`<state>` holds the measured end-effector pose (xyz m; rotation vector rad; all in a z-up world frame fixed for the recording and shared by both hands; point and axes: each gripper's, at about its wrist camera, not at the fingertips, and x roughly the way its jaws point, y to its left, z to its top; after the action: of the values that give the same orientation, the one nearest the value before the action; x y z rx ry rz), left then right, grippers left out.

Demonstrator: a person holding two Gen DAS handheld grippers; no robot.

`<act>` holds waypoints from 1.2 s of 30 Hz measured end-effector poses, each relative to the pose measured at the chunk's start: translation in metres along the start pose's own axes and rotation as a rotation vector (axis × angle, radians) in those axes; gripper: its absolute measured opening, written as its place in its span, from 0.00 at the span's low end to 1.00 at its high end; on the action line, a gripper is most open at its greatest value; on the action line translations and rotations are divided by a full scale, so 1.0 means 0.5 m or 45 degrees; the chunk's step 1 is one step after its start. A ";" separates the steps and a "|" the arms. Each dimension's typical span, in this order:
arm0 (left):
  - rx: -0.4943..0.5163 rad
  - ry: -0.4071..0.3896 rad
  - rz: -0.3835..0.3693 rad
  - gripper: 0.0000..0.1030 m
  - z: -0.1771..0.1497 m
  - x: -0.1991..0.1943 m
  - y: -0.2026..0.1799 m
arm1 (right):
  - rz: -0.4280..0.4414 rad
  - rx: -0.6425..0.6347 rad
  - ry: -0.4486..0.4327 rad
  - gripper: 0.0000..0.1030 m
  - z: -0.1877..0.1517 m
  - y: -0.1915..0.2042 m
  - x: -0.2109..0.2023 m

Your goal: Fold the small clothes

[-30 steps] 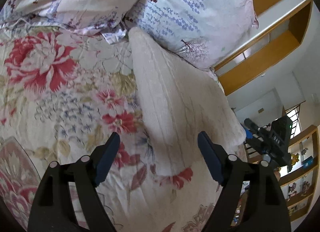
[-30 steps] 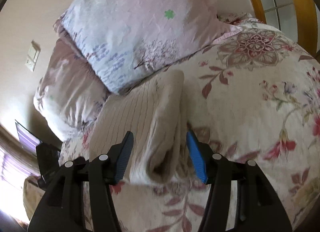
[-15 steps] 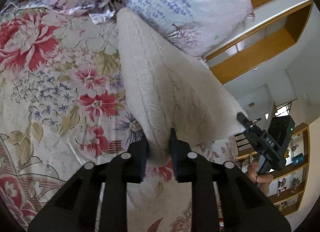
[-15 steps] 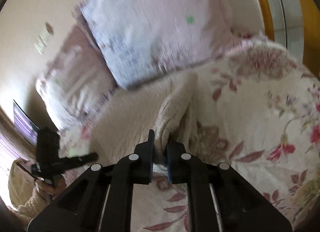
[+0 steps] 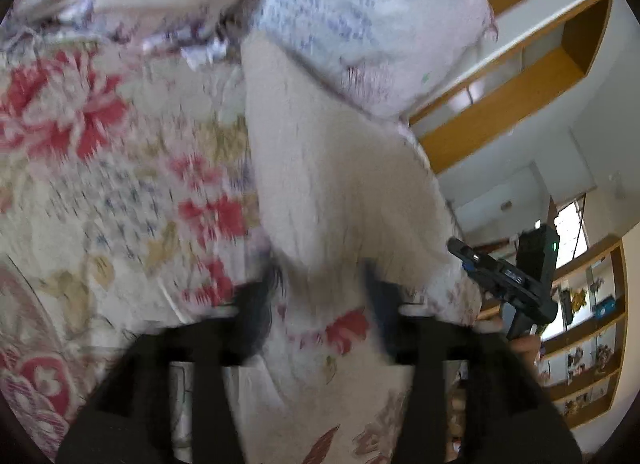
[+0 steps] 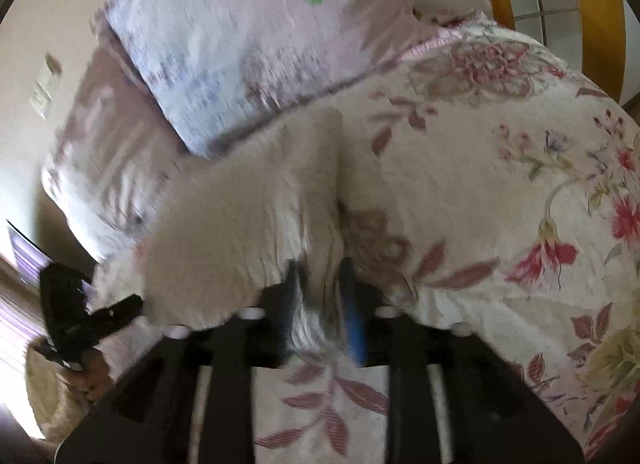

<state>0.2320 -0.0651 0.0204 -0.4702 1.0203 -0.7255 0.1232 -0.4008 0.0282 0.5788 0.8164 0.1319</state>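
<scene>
Jaws first: those of the left gripper point(image 5: 318, 304) stand apart, the near corner of the cloth lying loose between them, while those of the right gripper point(image 6: 322, 292) sit close together with a bunched fold filling the gap, apparently clamped on it (motion blur makes both readings less than sure); the floral bed point(image 5: 100, 203) carries everything, with a pale printed pillow point(image 5: 372, 23) at its head; the cream knit garment point(image 5: 332, 183) lies on the bed as a long folded strip, its long axis running from the jaws straight away to the pillow, far end touching the pillow's lower edge, near end at the two grippers; judging by this, a lengthwise fold is made and the crosswise one is in hand; the next move likely calls for a firm grip on both near corners, then carrying them together toward the far end, keeping the edges level.
</scene>
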 end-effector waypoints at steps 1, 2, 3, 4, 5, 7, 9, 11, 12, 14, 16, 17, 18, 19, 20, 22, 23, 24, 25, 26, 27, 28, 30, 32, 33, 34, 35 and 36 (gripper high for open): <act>-0.015 -0.044 0.016 0.68 0.015 -0.008 0.000 | 0.036 0.029 -0.031 0.48 0.013 -0.002 -0.007; -0.024 -0.056 0.022 0.70 0.027 -0.008 0.000 | 0.051 0.052 -0.043 0.48 0.022 -0.002 -0.008; -0.029 -0.060 0.021 0.72 0.039 -0.005 -0.001 | 0.072 0.084 -0.041 0.48 0.035 -0.005 -0.002; -0.034 -0.061 0.031 0.73 0.051 0.000 -0.001 | 0.084 0.104 -0.033 0.48 0.045 -0.007 0.007; -0.035 -0.063 0.057 0.73 0.063 0.008 -0.001 | 0.077 0.125 -0.020 0.48 0.058 -0.010 0.022; -0.046 -0.054 0.093 0.73 0.074 0.026 0.001 | 0.077 0.153 0.007 0.48 0.070 -0.014 0.046; -0.055 -0.041 0.100 0.73 0.078 0.046 0.001 | 0.097 0.181 0.046 0.43 0.078 -0.017 0.075; -0.046 -0.042 0.126 0.73 0.079 0.060 -0.002 | 0.087 0.121 0.063 0.14 0.083 -0.001 0.097; -0.046 -0.042 0.135 0.73 0.080 0.067 -0.002 | 0.068 0.085 0.041 0.11 0.084 0.008 0.096; -0.049 -0.033 0.129 0.74 0.080 0.079 -0.003 | 0.042 0.008 -0.052 0.10 0.089 0.026 0.075; -0.038 -0.032 0.130 0.75 0.080 0.088 -0.005 | -0.027 -0.022 -0.142 0.10 0.093 0.025 0.053; -0.032 -0.032 0.133 0.75 0.078 0.089 -0.007 | -0.067 -0.016 -0.142 0.10 0.095 0.018 0.057; -0.026 -0.031 0.129 0.76 0.079 0.092 -0.009 | -0.131 -0.001 -0.104 0.10 0.093 0.004 0.074; -0.024 -0.026 0.125 0.76 0.078 0.094 -0.010 | -0.176 0.015 -0.051 0.10 0.088 -0.009 0.094; -0.024 -0.020 0.122 0.76 0.078 0.099 -0.011 | -0.186 0.027 -0.012 0.10 0.081 -0.015 0.112; -0.022 -0.017 0.125 0.76 0.078 0.102 -0.012 | -0.199 0.016 -0.020 0.11 0.075 -0.012 0.112; -0.022 -0.016 0.125 0.76 0.079 0.101 -0.011 | -0.209 0.006 -0.027 0.14 0.078 -0.006 0.103; -0.025 -0.017 0.122 0.76 0.079 0.099 -0.011 | -0.212 0.003 -0.049 0.16 0.083 0.002 0.090; -0.028 -0.018 0.119 0.76 0.080 0.098 -0.011 | -0.210 0.000 -0.079 0.23 0.087 0.008 0.075; -0.032 -0.023 0.111 0.76 0.081 0.095 -0.010 | -0.219 -0.013 -0.125 0.29 0.091 0.019 0.057; -0.034 -0.027 0.108 0.77 0.083 0.094 -0.010 | -0.210 -0.050 -0.185 0.37 0.094 0.035 0.037; -0.037 -0.032 0.107 0.78 0.086 0.094 -0.010 | -0.193 -0.084 -0.220 0.39 0.095 0.050 0.024; -0.042 -0.034 0.100 0.79 0.082 0.085 -0.008 | -0.155 -0.148 -0.214 0.40 0.094 0.084 0.025; -0.046 -0.026 0.094 0.79 0.082 0.088 -0.007 | -0.138 -0.196 -0.172 0.44 0.091 0.104 0.044; -0.050 -0.021 0.094 0.79 0.081 0.090 -0.007 | -0.141 -0.222 -0.134 0.51 0.086 0.110 0.063; -0.054 -0.015 0.092 0.79 0.080 0.092 -0.006 | -0.160 -0.235 -0.097 0.54 0.080 0.109 0.082; -0.059 -0.005 0.090 0.79 0.078 0.096 -0.004 | -0.188 -0.238 -0.039 0.56 0.074 0.105 0.109; -0.064 0.003 0.090 0.79 0.077 0.099 -0.002 | -0.232 -0.245 0.052 0.58 0.063 0.096 0.147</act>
<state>0.2818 -0.1012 0.0093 -0.4742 1.0544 -0.6392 0.2015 -0.3504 0.0231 0.3198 0.8811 0.0547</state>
